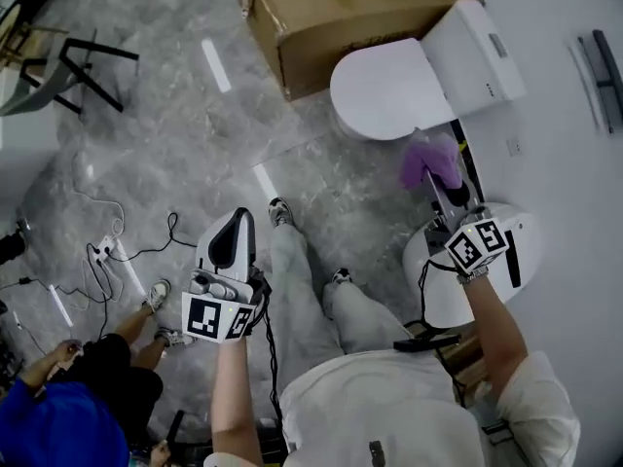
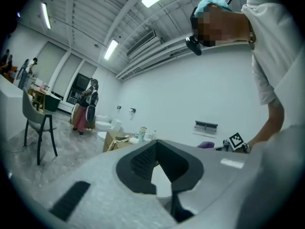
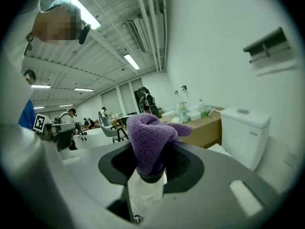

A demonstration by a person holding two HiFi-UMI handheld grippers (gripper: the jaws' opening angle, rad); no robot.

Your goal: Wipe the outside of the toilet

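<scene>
at the lower left of the head view a person in a blue top (image 1: 47, 426) crouches on the grey marble floor (image 1: 175, 134), with black cables (image 1: 105, 253) strewn just above them in the frame. a black-framed chair (image 1: 83, 66) stands at the upper left.

left of centre, the left hand-held gripper (image 1: 236, 230) hangs over the floor, well apart from the toilet. in the left gripper view its dark pads (image 2: 143, 160) meet at the tips and nothing is between them (image 2: 157, 162).

at the top centre a cardboard box (image 1: 331, 17) sits on the floor. just right of it is the white toilet (image 1: 384, 90), lid down, in the upper right of the frame, its tank (image 1: 477, 52) against the white wall.

the right hand-held gripper (image 1: 440, 185) is at the centre right, clamped on a purple cloth (image 1: 433, 159) that bunches out past its tips, near the front of the toilet bowl; whether it touches cannot be told. the right gripper view shows the jaws closed onto the cloth (image 3: 150, 137), with the tank (image 3: 245, 132) off to the right. a white rounded fixture (image 1: 438, 280) lies under this gripper at the lower right.
</scene>
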